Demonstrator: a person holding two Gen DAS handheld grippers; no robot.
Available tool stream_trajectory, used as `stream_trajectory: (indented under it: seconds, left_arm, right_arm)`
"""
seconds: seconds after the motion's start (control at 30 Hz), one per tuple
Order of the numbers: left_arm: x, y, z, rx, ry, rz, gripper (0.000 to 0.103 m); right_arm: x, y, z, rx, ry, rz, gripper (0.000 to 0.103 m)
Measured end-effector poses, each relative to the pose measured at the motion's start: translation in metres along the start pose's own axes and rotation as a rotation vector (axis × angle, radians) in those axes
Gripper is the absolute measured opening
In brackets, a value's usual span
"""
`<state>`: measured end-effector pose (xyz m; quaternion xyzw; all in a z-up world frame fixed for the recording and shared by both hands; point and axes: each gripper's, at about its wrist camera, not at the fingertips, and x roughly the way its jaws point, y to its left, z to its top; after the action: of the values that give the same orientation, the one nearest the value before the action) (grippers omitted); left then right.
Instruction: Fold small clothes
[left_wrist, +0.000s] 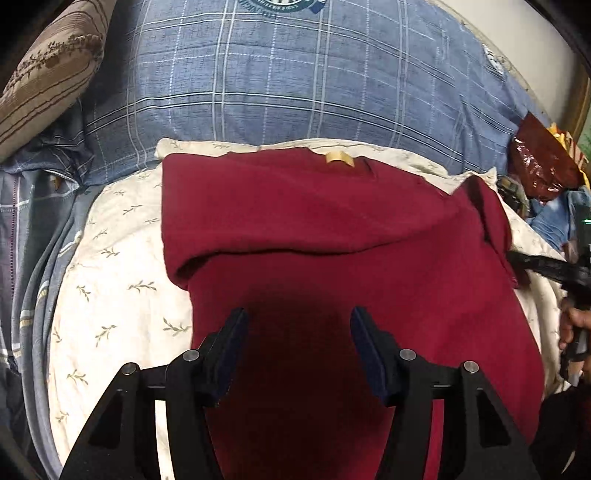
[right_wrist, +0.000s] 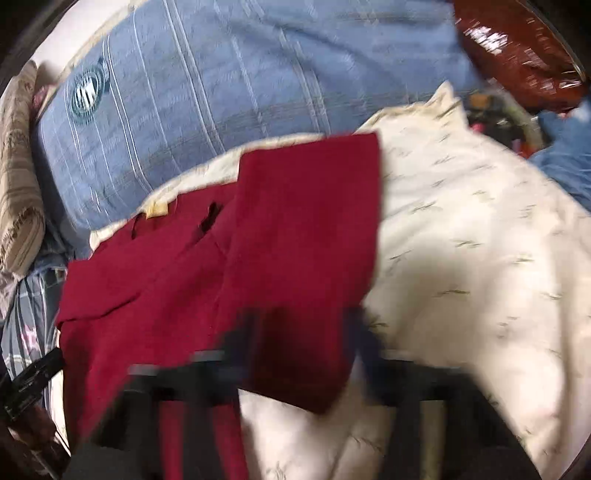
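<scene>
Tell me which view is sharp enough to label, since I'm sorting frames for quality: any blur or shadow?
Left wrist view: sharp, with a dark shadow on the red shirt between the open fingers. Right wrist view: motion blur smears everything, fingers included; the fisheye bends the blue pillow.

The whole view from my right wrist is smeared by motion blur. My right gripper (right_wrist: 295, 332) shows only as dark streaks over the red garment (right_wrist: 295, 229), so I cannot tell whether its fingers are apart or closed, or whether they hold cloth. The leaf print on the cream quilt (right_wrist: 461, 240) is reduced to dashes there. From my left wrist, the garment's near edge is cut off by the bottom of the frame between my left gripper's (left_wrist: 299, 328) fingers. A round crest on the blue plaid pillow (left_wrist: 280, 3) is cropped by the top edge, its lettering unreadable.
</scene>
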<state>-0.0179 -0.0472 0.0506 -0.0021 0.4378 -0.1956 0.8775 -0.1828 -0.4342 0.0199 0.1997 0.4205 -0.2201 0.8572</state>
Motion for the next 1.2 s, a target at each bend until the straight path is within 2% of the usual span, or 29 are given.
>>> stream_trajectory:
  seconds: [0.1, 0.17, 0.23, 0.37, 0.47, 0.53, 0.63, 0.7, 0.77, 0.8, 0.83, 0.87, 0.9, 0.93, 1.07, 1.2]
  left_arm:
    - [-0.001, 0.0, 0.003, -0.025, -0.004, -0.009, 0.057]
    - [0.004, -0.001, 0.008, -0.037, -0.01, -0.004, 0.057]
    - [0.008, 0.0, 0.012, -0.052, -0.015, -0.007, 0.057]
    - [0.005, 0.005, 0.014, -0.071, -0.035, -0.016, 0.057]
    - [0.001, 0.011, 0.014, -0.089, -0.05, -0.014, 0.057]
    - [-0.004, 0.017, 0.015, -0.113, -0.065, -0.013, 0.057]
    - [-0.008, 0.025, 0.016, -0.137, -0.084, -0.011, 0.057]
    - [-0.007, 0.031, 0.017, -0.151, -0.088, -0.003, 0.057]
    - [-0.002, 0.036, 0.018, -0.181, -0.07, 0.011, 0.057]
    - [-0.001, 0.037, 0.018, -0.19, -0.063, 0.006, 0.057]
    - [-0.001, 0.037, 0.019, -0.194, -0.06, -0.001, 0.057]
    - [-0.003, 0.036, 0.02, -0.189, -0.064, -0.006, 0.057]
    - [-0.005, 0.034, 0.019, -0.176, -0.072, -0.008, 0.057]
    - [-0.006, 0.032, 0.02, -0.168, -0.078, -0.006, 0.058]
    - [-0.006, 0.028, 0.018, -0.143, -0.082, 0.0, 0.059]
    - [0.0, 0.027, 0.017, -0.145, -0.061, 0.003, 0.059]
  right_arm:
    - [-0.039, -0.002, 0.006, 0.039, -0.093, 0.125, 0.004]
    - [-0.076, -0.013, 0.018, 0.102, -0.184, 0.26, 0.004]
    - [-0.101, -0.014, 0.034, 0.118, -0.25, 0.322, 0.004]
    - [-0.153, -0.001, 0.068, 0.045, -0.369, 0.3, 0.004]
    - [-0.177, 0.018, 0.094, -0.012, -0.412, 0.297, 0.004]
    - [-0.186, 0.039, 0.111, -0.068, -0.418, 0.334, 0.003]
    - [-0.186, 0.082, 0.129, -0.172, -0.393, 0.414, 0.003]
    - [-0.175, 0.119, 0.133, -0.267, -0.361, 0.393, 0.003]
    - [-0.157, 0.142, 0.13, -0.307, -0.313, 0.346, 0.006]
    - [-0.148, 0.147, 0.126, -0.31, -0.29, 0.321, 0.009]
    - [-0.139, 0.145, 0.12, -0.309, -0.272, 0.295, 0.021]
    - [-0.131, 0.14, 0.112, -0.302, -0.257, 0.254, 0.033]
    - [-0.121, 0.13, 0.101, -0.287, -0.243, 0.216, 0.058]
    - [-0.11, 0.116, 0.089, -0.254, -0.216, 0.191, 0.073]
    - [-0.056, 0.054, 0.042, -0.082, -0.032, 0.114, 0.073]
    - [-0.011, 0.009, 0.007, 0.062, 0.045, 0.11, 0.07]
